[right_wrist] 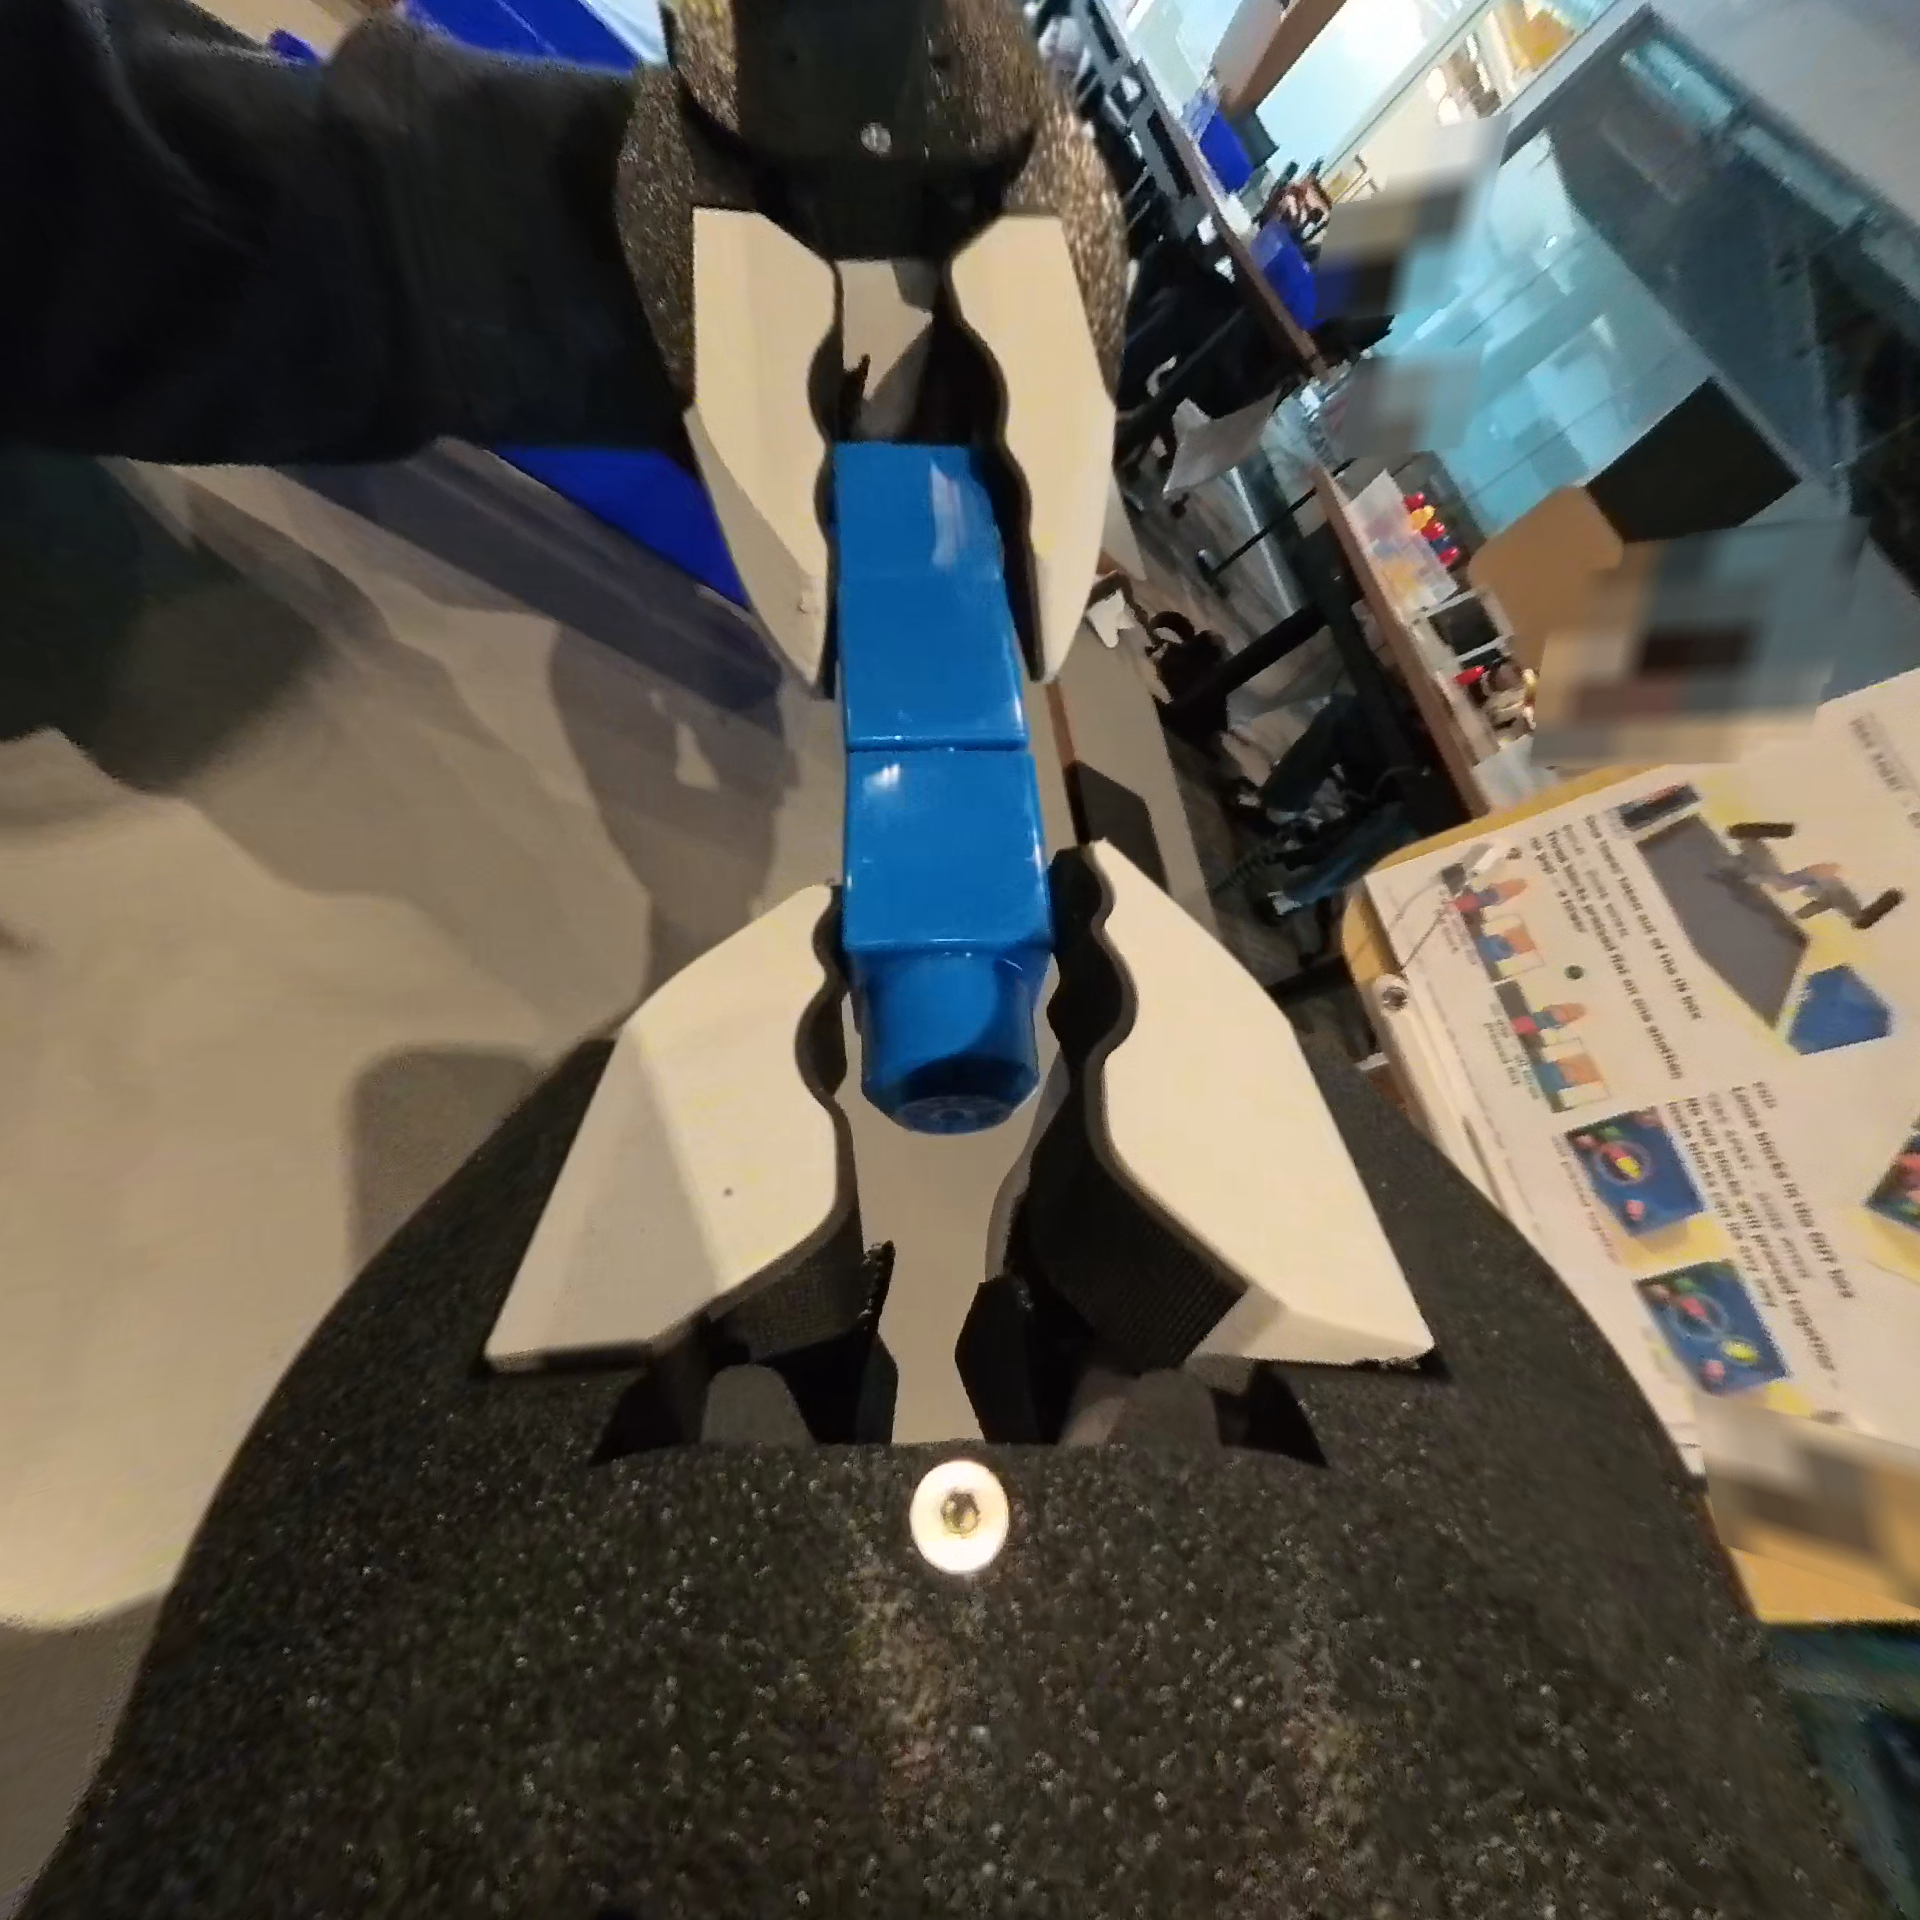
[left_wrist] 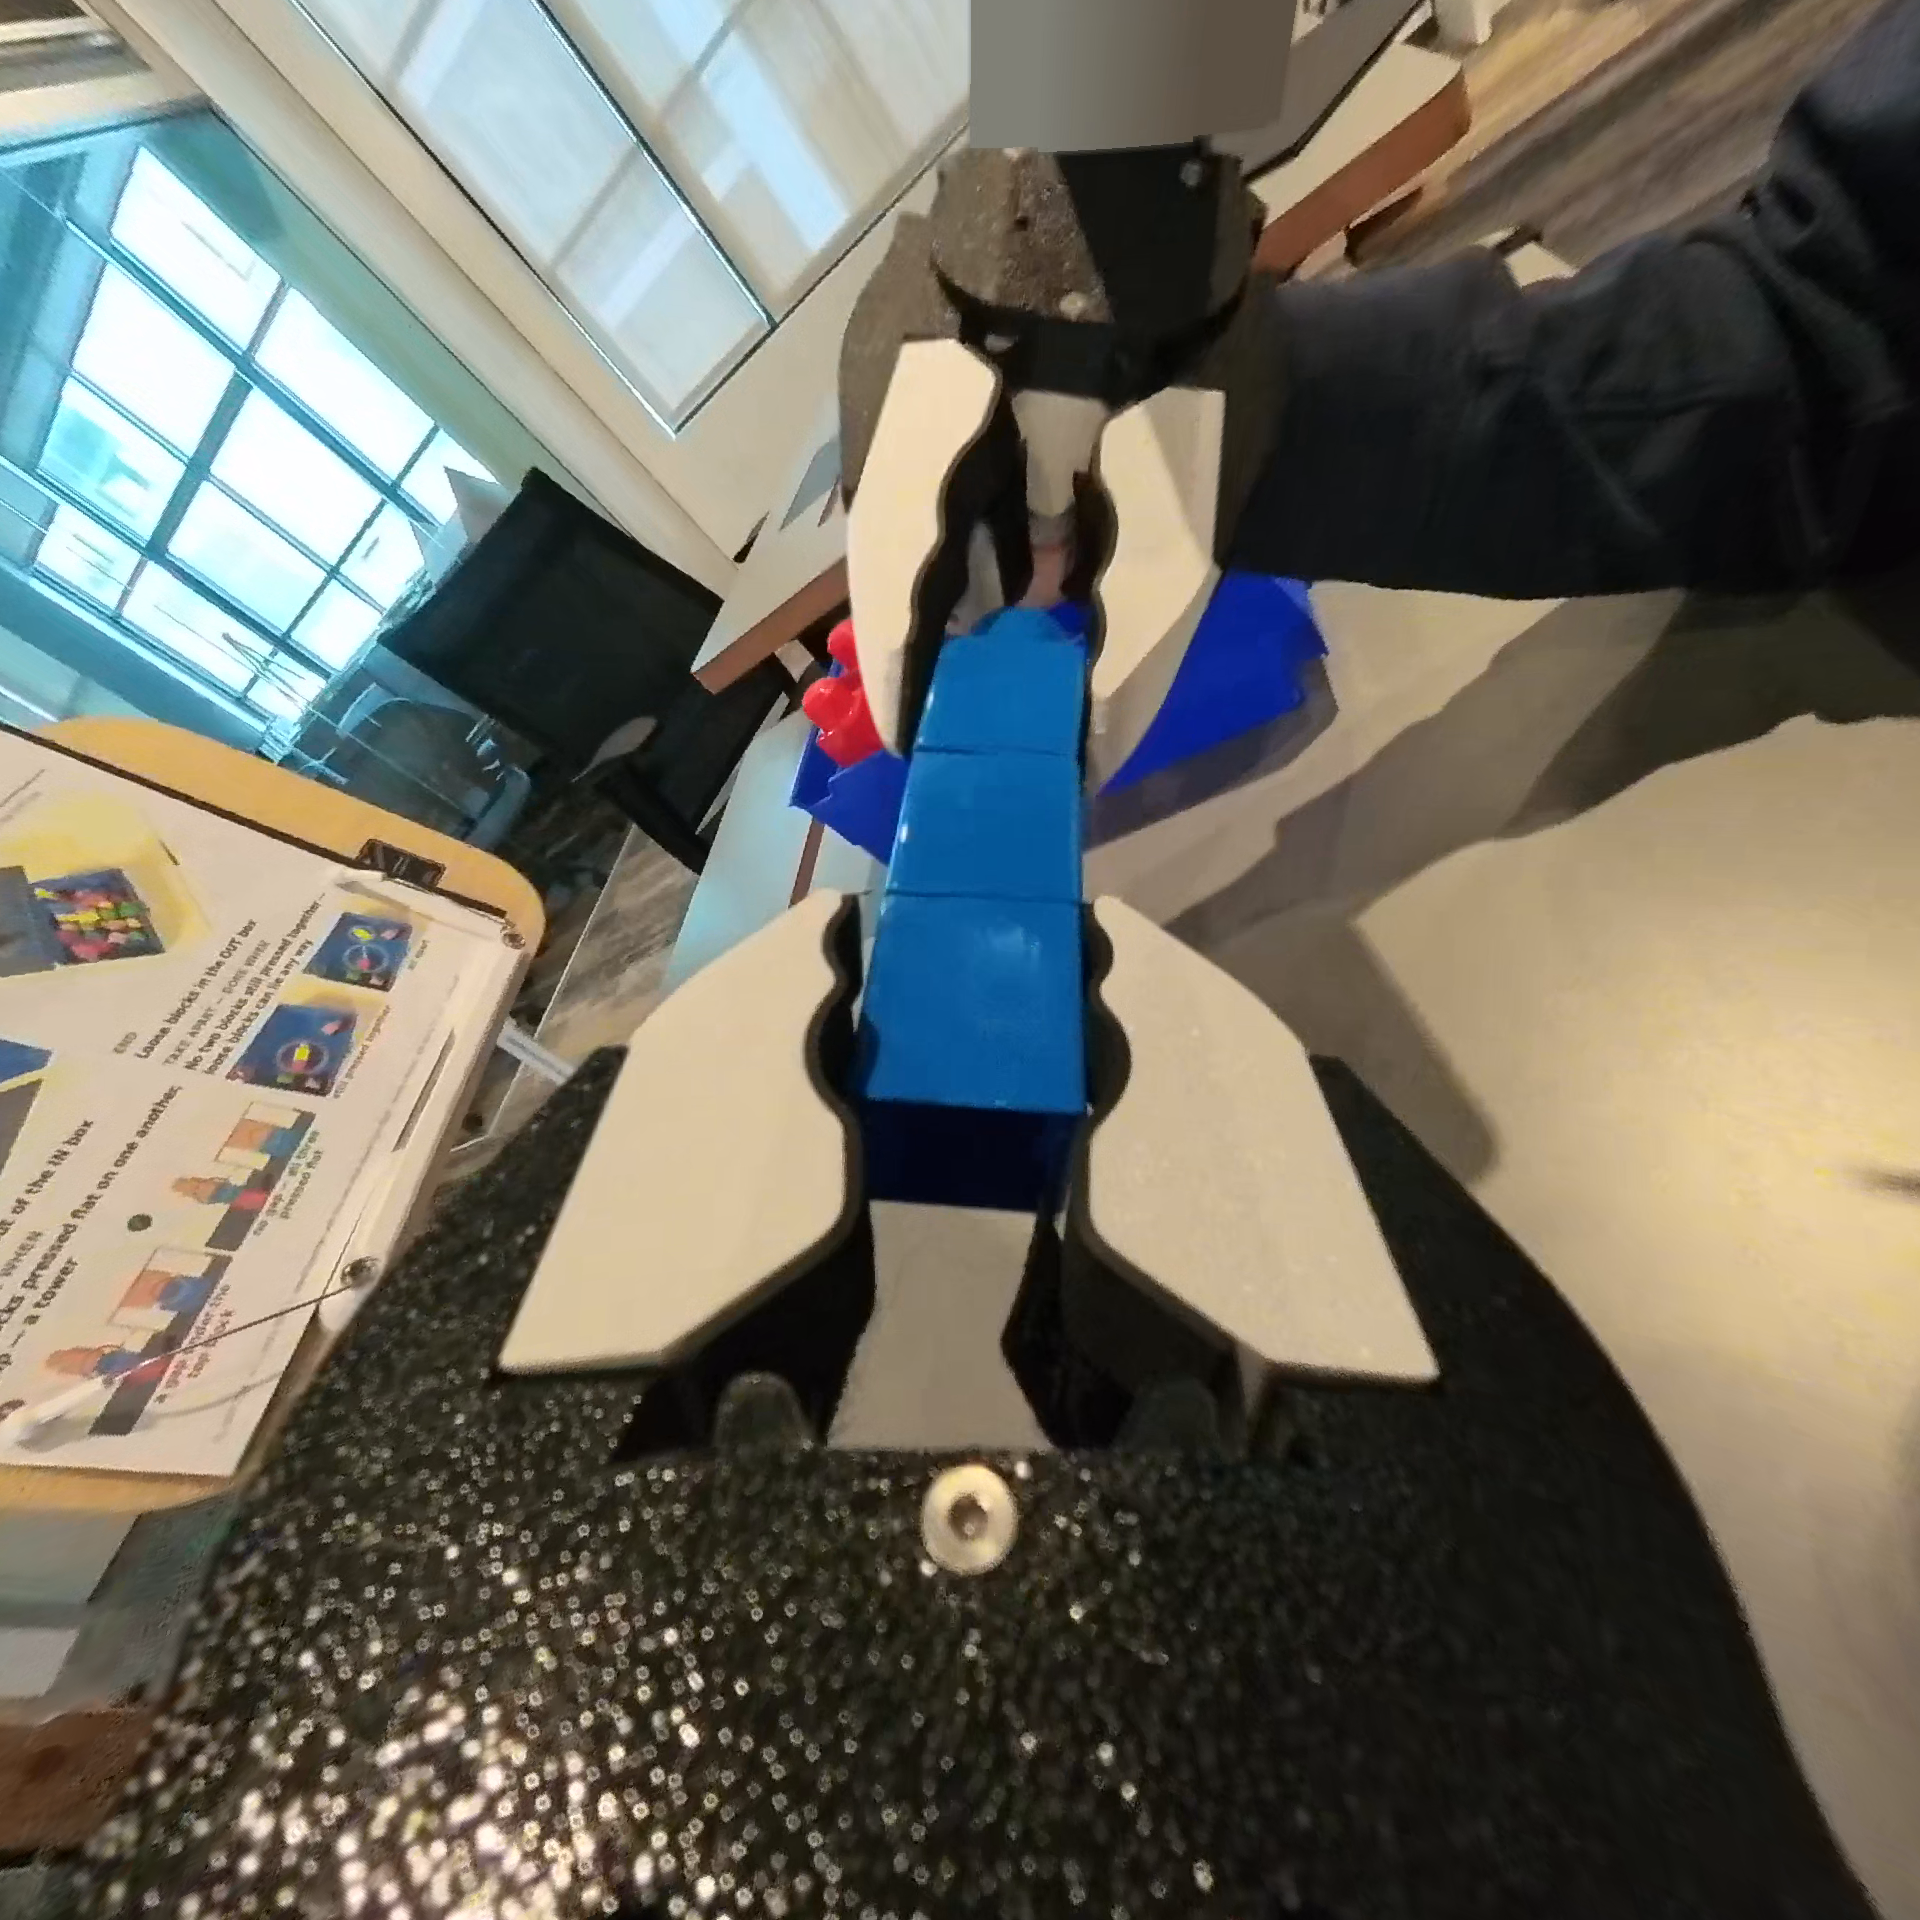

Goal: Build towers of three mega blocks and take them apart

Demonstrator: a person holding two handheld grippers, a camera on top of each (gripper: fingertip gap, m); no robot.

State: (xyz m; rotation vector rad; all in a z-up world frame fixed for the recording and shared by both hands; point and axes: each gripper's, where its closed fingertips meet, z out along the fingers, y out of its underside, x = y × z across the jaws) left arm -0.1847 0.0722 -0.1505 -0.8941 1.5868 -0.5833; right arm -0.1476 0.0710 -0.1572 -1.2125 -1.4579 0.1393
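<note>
A tower of three blue mega blocks (left_wrist: 987, 831) is held level in the air between my two grippers. My left gripper (left_wrist: 971, 935) is shut on the end block whose hollow underside faces its camera. My right gripper (left_wrist: 997, 707) faces it and is shut on the far end block. In the right wrist view the tower (right_wrist: 925, 686) shows its round stud at the near end. There my right gripper (right_wrist: 951, 904) is shut on the stud-end block, and my left gripper (right_wrist: 935, 665) is shut on the far block. The middle block is bare between the fingertips.
A blue bin (left_wrist: 1226, 707) stands on the white table (left_wrist: 1610, 1039) behind the tower, with a red block (left_wrist: 842, 707) in it. An instruction sheet on a wooden board (left_wrist: 260, 1039) lies to the side, also in the right wrist view (right_wrist: 1662, 1039). A dark sleeve (left_wrist: 1558, 416) holds the right gripper. Across from one pair of fingers to the other is roughly 5 cm.
</note>
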